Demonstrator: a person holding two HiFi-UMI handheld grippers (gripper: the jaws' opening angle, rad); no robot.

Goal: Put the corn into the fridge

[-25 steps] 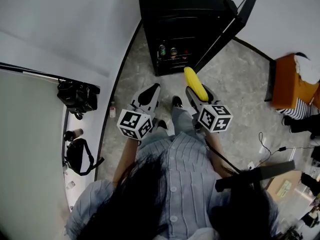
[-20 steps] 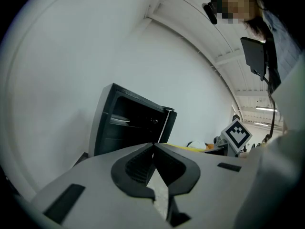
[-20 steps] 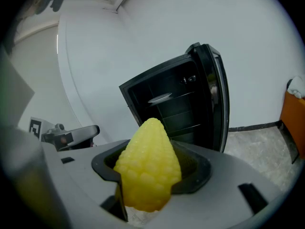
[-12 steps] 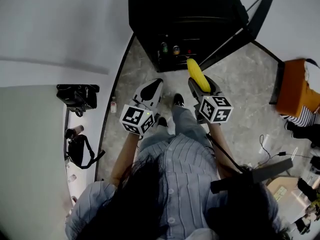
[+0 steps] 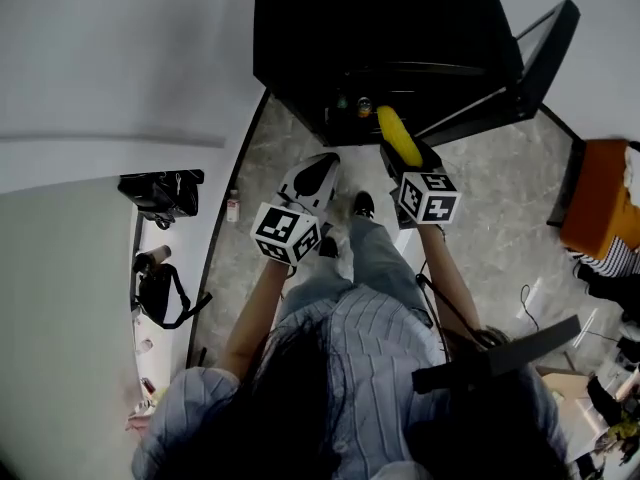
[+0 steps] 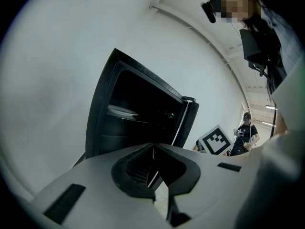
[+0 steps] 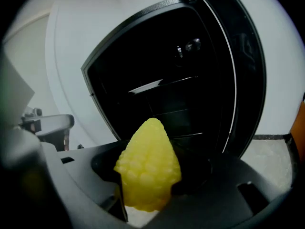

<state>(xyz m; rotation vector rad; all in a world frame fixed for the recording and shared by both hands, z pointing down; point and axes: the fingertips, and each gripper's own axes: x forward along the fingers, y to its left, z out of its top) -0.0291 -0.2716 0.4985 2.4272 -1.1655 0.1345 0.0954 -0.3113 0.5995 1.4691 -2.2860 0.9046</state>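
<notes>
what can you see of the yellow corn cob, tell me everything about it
The yellow corn cob looks like a plastic or rubbery model, with rows of bumpy kernels tapering to a blunt tip. Its thick end is clamped between the jaws of the right gripper. The tip sticks out past them, pointing at the open front of the black fridge. It is held in the air, apparently not yet inside, and touches only the jaws. No husk or stalk shows.

A yellow corn (image 7: 148, 168) is clamped between the jaws of the right gripper (image 7: 150, 178), its pointed tip aimed away at a black fridge (image 7: 138, 66) just beyond. The fridge door (image 7: 243, 70) is swung open on the right, and thin shelves (image 7: 162, 84) are seen inside.
</notes>
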